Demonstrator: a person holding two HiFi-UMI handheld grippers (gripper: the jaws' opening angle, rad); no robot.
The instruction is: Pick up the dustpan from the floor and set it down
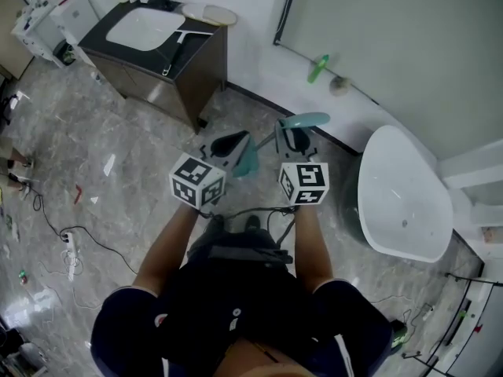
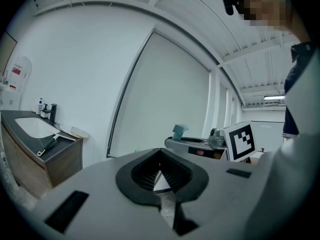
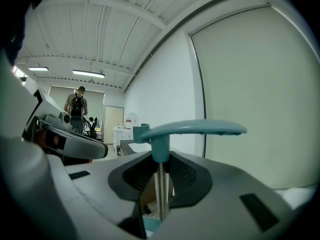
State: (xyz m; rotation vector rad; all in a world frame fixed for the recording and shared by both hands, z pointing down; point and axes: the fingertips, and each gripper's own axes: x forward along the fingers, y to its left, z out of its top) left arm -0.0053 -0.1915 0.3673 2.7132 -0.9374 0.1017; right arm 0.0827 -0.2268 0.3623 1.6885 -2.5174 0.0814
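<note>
The right gripper (image 3: 161, 159) clamps the thin metal pole of the single dustpan (image 3: 192, 129), whose flat teal handle crosses just above the jaws, held up off the floor by the wall. The left gripper (image 2: 160, 156) is closed, empty. One white bathtub (image 1: 405, 199) and one sink (image 1: 145, 28) stand beyond.

We log the dustpan (image 3: 192, 129) handle as smooth teal plastic, its shaft (image 3: 160, 194) as thin bright metal. Right gripper (image 3: 161, 159) and left gripper (image 2: 160, 156) shells: matt grey plastic; pads (image 3: 185, 176): black, ribbed. Floor (image 1: 118, 132): glossy marble-look tile. Bathtub (image 1: 401, 195) and basin (image 1: 145, 28): glossy white. Vanity (image 1: 196, 77): dark wood-look.
</note>
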